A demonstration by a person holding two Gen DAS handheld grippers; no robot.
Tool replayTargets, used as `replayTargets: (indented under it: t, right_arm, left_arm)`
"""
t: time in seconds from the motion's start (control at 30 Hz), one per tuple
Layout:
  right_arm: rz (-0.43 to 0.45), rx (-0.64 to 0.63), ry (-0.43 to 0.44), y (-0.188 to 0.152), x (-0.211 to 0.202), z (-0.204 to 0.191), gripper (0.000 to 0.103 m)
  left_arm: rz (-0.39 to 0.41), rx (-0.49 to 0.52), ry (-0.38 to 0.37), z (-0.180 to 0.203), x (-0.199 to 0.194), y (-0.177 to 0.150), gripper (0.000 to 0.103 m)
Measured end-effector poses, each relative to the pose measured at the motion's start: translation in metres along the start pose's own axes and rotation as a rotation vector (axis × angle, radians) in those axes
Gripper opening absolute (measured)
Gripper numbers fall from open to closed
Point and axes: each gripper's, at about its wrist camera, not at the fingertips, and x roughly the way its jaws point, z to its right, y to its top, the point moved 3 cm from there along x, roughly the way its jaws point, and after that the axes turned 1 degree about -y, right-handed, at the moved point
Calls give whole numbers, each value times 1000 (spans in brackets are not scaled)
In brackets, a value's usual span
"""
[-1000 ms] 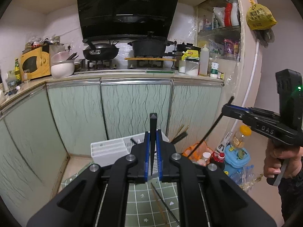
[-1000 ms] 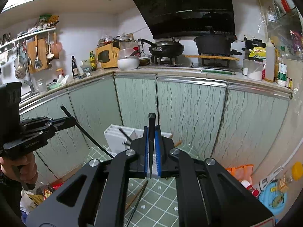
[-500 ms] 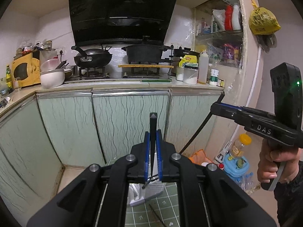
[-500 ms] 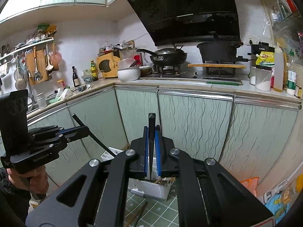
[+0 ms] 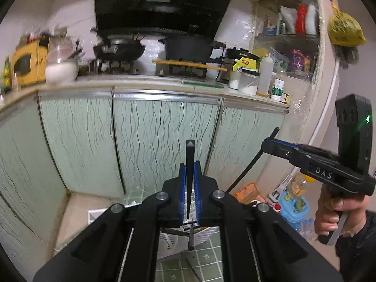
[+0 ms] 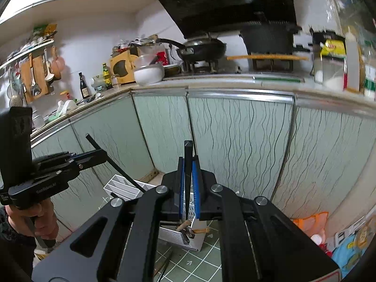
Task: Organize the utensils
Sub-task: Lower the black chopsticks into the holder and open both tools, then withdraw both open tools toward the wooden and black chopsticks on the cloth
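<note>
My left gripper (image 5: pixel 189 164) is shut on a black chopstick (image 5: pixel 189 150) that stands up between its blue pads. My right gripper (image 6: pixel 188 162) is shut on another black chopstick (image 6: pixel 188 155). Each gripper shows in the other's view, the right one (image 5: pixel 270 144) at the right and the left one (image 6: pixel 98 155) at the left, each with its chopstick slanting down. A white utensil organizer tray (image 6: pixel 117 184) lies below on the green grid mat (image 6: pixel 206 256), mostly hidden by the grippers, and holds several utensils (image 6: pixel 184 228). It also shows in the left wrist view (image 5: pixel 171 244).
Pale green cabinet doors (image 5: pixel 164 136) stand close ahead under a cluttered counter with a wok (image 5: pixel 118 50) and a pot (image 5: pixel 186 45). Loose chopsticks (image 6: pixel 165 266) lie on the mat. Bags and bottles (image 5: pixel 291 208) sit on the floor at right.
Both grippers have tilted down a little after rising; the tray shows more below them. Both still hold their chopsticks shut.
</note>
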Motion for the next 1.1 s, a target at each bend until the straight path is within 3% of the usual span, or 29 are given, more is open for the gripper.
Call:
replayTargets:
  t: [0.07,0.13,0.17,0.2,0.33,0.4,0.6,1.1]
  right_arm:
    - [-13,35,-2,-4,8,10,8]
    - [-35,50,-32,-9,14,18,35]
    - [-31,55,-38,-12,13,21,57]
    - [-23,53,-42,-14,11,22,67]
    - [-16,50,-66,-19,3,28,69]
    - [-14,46,-84,-23,-3,29,79]
    - [-15,8,-106,-36,-22,24,95]
    - [-22,-70,-128,-82,-66,-10,95]
  left_arm:
    - [-10,-32,7,-10,6,-5,12]
    - [-32,-33,33,-14,8,-8,53]
    - [-23,-25,44,-14,7,-10,87]
    - [17,-7,66,-13,-1,-10,93]
    - [22,13,94,-11,-12,-11,94]
    - [15,32,110,-9,-16,-13,96]
    - [13,62,142,-4,-34,-21,99]
    - [25,98,196,20,-75,-58,99]
